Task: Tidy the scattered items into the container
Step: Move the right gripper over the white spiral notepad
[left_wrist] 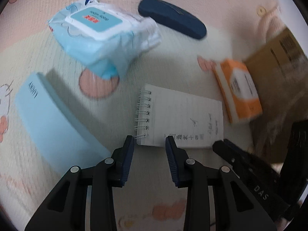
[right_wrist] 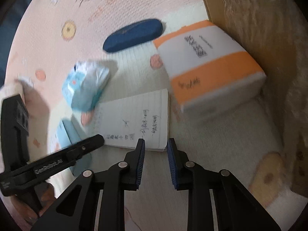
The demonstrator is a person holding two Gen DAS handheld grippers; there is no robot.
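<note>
A white spiral notepad (left_wrist: 181,119) with handwriting lies on the patterned mat just ahead of my open, empty left gripper (left_wrist: 150,140). My right gripper (right_wrist: 156,142) is open and empty at the notepad's (right_wrist: 138,121) near corner. An orange and white box (left_wrist: 238,90) (right_wrist: 209,65) lies beside a cardboard box (left_wrist: 279,57) (right_wrist: 250,28). A blue wipes pack (left_wrist: 100,34) (right_wrist: 86,84), a dark blue glasses case (left_wrist: 171,17) (right_wrist: 132,34) and a light blue flat box (left_wrist: 50,121) (right_wrist: 67,132) lie scattered around.
The pink and cream cartoon mat (left_wrist: 173,69) covers the surface. The right gripper's finger (left_wrist: 240,161) shows in the left wrist view, and the left gripper's finger (right_wrist: 57,161) shows in the right wrist view. The cardboard box wall stands at the right.
</note>
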